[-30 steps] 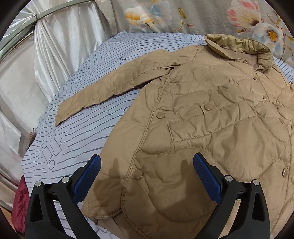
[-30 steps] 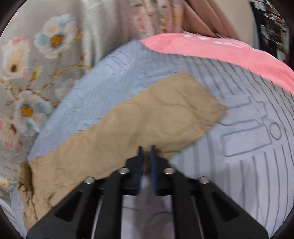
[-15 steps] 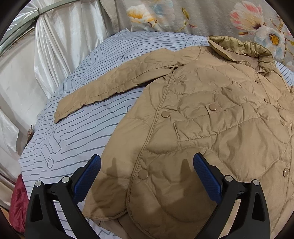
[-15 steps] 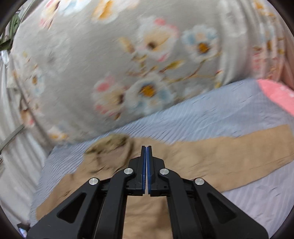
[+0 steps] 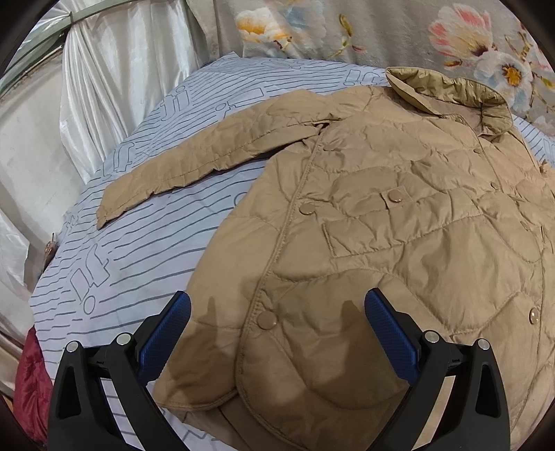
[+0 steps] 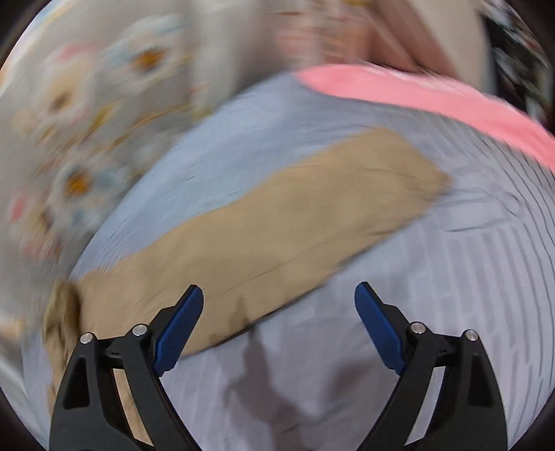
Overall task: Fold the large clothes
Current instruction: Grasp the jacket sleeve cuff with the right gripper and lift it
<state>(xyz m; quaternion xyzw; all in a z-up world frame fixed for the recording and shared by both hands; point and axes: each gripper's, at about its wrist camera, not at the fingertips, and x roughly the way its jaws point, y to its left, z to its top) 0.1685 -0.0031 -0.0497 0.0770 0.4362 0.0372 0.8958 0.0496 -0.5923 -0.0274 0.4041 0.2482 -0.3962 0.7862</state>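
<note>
A tan quilted jacket (image 5: 399, 222) lies front up on a bed with a pale blue striped sheet (image 5: 131, 249). Its collar (image 5: 451, 93) is at the far side and one sleeve (image 5: 208, 159) stretches out to the left. My left gripper (image 5: 277, 312) is open and empty, hovering over the jacket's lower hem. In the blurred right wrist view the other sleeve (image 6: 277, 222) lies straight across the sheet (image 6: 416, 295). My right gripper (image 6: 279, 305) is open and empty, above the sheet just in front of that sleeve.
A floral curtain (image 5: 381, 31) hangs behind the bed and a shiny white curtain (image 5: 104, 86) at the left. A dark red cloth (image 5: 31, 388) lies at the bed's left edge. A pink blanket (image 6: 433, 97) lies on the bed beyond the right sleeve.
My right gripper was shut and has opened wide; its view swung up to the curtain and back down to the right sleeve. The left gripper has stayed open and moved slightly over the hem.
</note>
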